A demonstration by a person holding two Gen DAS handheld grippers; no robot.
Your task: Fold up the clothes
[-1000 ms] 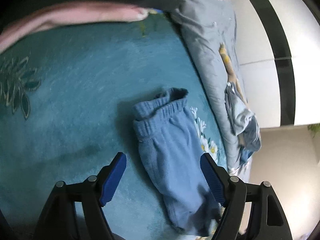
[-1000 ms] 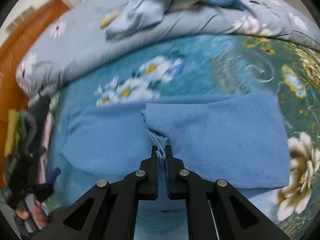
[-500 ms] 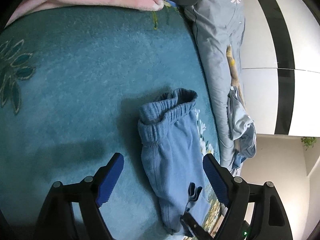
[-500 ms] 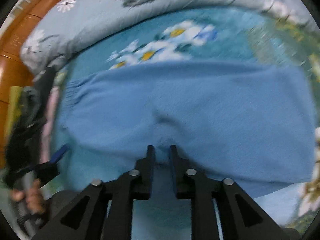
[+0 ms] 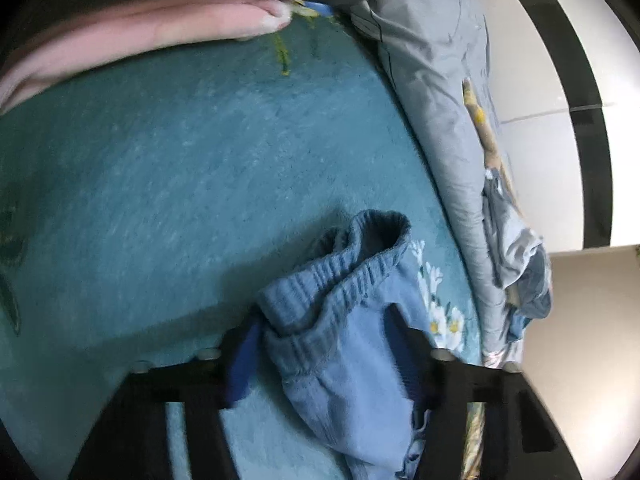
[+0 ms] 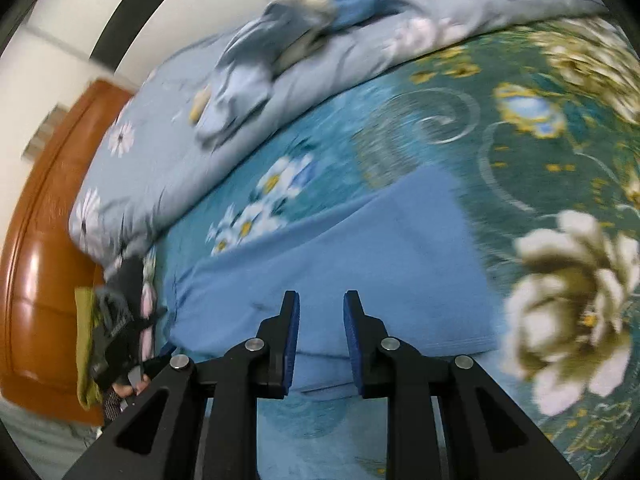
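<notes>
While lying on the teal floral bedspread (image 5: 192, 184), blue knit shorts (image 5: 344, 344) bunched at the elastic waistband (image 5: 360, 256), which stands up in a loose fold. Seen from the right wrist as a flat folded blue panel (image 6: 340, 264), spread across the bed just beyond the right tongs.

Left tongs (image 5: 324, 344) closing around the waistband part of the shorts, cloth between the blue pads (image 5: 240, 364); cannot tell whether the pads already press on it, as the picture is blurred there. Right tongs (image 6: 320, 340) a little apart, nothing between the pads, hanging just above the near edge of the shorts.

Beside the shorts, white flowers printed on the bedspread. Further out, a grey-blue flowered quilt (image 6: 168, 152) along the far side of the bed, with a small heap of light blue clothes (image 6: 272, 52) on top. Pink blanket (image 5: 140, 28) at the top of the left wrist view. Orange-brown wooden headboard (image 6: 44, 260) at the left of the right wrist view. White wall with a black stripe (image 5: 588, 120) behind the quilt.
</notes>
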